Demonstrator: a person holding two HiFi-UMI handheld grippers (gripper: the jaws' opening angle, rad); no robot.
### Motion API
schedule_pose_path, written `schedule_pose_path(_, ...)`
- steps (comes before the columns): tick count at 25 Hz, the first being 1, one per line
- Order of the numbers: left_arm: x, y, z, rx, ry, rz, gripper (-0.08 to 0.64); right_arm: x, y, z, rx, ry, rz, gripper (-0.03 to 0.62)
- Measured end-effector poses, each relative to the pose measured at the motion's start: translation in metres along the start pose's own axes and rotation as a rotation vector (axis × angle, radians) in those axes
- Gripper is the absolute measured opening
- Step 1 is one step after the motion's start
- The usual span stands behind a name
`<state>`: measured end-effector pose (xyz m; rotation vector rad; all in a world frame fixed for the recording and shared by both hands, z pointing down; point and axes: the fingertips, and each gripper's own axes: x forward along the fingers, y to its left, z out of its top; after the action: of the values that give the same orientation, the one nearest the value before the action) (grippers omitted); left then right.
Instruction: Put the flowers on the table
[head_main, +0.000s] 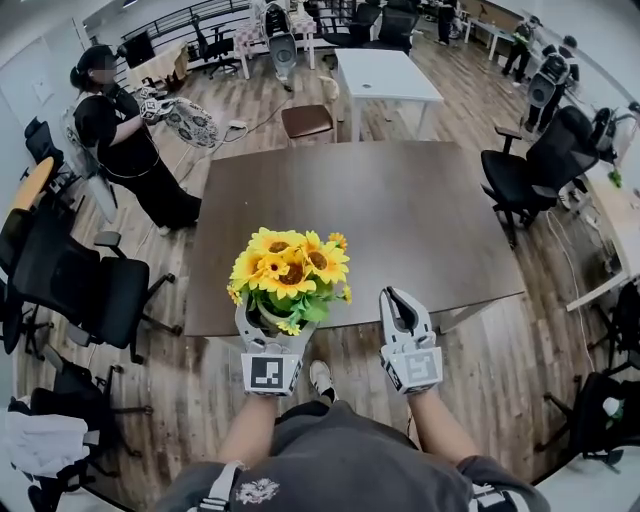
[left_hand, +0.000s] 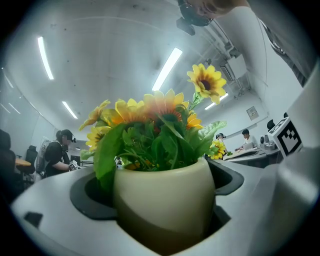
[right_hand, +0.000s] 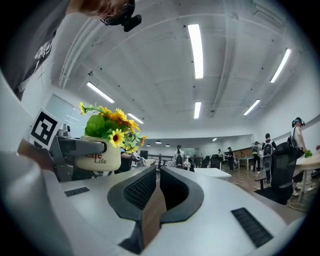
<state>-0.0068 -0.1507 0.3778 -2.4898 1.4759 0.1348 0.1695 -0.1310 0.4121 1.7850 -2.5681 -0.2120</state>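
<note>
A bunch of yellow sunflowers (head_main: 290, 265) with green leaves stands in a cream pot (left_hand: 165, 195). My left gripper (head_main: 272, 325) is shut on the pot, one jaw on each side, at the front edge of the dark brown table (head_main: 400, 210). I cannot tell whether the pot touches the table. In the right gripper view the pot (right_hand: 100, 155) shows at the left, clamped and upright. My right gripper (head_main: 397, 298) is beside it to the right, over the same edge, shut with nothing between its jaws (right_hand: 157, 172).
Black office chairs stand to the left (head_main: 90, 290) and right (head_main: 540, 165) of the table. A person in black (head_main: 125, 140) stands at the back left. A white table (head_main: 385, 75) and a brown stool (head_main: 307, 120) lie beyond the far edge.
</note>
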Motion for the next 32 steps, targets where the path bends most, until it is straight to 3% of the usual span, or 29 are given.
schedule_pose_path(12, 0.097, 0.056, -0.044, -0.09, 0.073, -0.041, 0.571, 0.131, -0.015, -0.021, -0.016, 0.044, 0.049, 0.028)
schedule_pose_path(18, 0.105, 0.065, -0.065, -0.104, 0.078, -0.036, 0.571, 0.138, -0.022, -0.042, 0.0, 0.09, 0.024, 0.028)
schedule_pose_path(24, 0.113, 0.064, -0.087, -0.12, 0.095, -0.036, 0.571, 0.148, -0.025, -0.054, -0.03, 0.123, 0.057, 0.028)
schedule_pose_path(28, 0.126, 0.056, -0.102, -0.126, 0.121, -0.018, 0.571, 0.161, -0.032, -0.068, 0.003, 0.133, 0.121, 0.028)
schedule_pose_path(32, 0.125, 0.052, -0.111, -0.148, 0.122, 0.017, 0.571, 0.179, -0.01, -0.083, 0.087, 0.138, 0.327, 0.028)
